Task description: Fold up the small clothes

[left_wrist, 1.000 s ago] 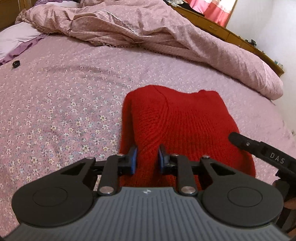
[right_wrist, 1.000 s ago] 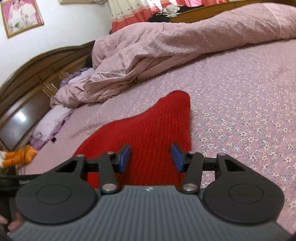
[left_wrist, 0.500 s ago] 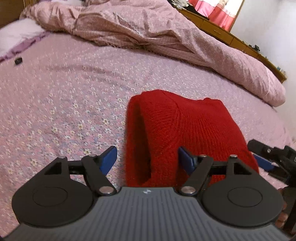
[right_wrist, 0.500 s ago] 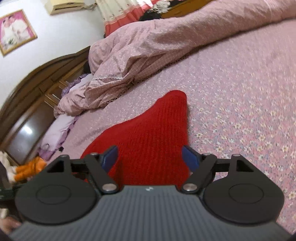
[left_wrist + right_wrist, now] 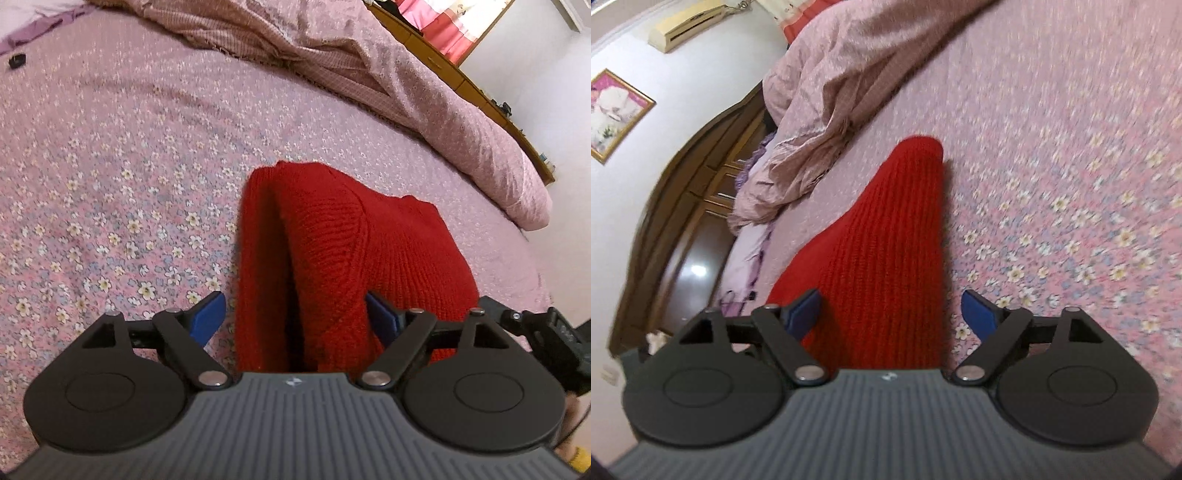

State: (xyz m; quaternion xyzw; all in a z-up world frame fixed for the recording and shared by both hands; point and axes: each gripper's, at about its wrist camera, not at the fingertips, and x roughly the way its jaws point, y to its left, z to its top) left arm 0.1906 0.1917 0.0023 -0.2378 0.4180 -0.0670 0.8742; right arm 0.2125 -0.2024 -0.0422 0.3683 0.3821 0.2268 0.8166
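Observation:
A red knitted garment lies folded on the floral pink bedsheet, its left side doubled over with a dark gap between the layers. My left gripper is open, its blue pads standing apart on either side of the garment's near edge. In the right wrist view the same garment runs away from me as a narrow strip. My right gripper is open over its near end and holds nothing. The right gripper also shows at the right edge of the left wrist view.
A bunched pink quilt lies across the far side of the bed. A small black object lies on the sheet at far left. A dark wooden headboard and a lilac pillow stand left in the right wrist view.
My left gripper opened and let go of the red garment's edge. My right gripper opened wider. Both views tilted and moved closer to the bed.

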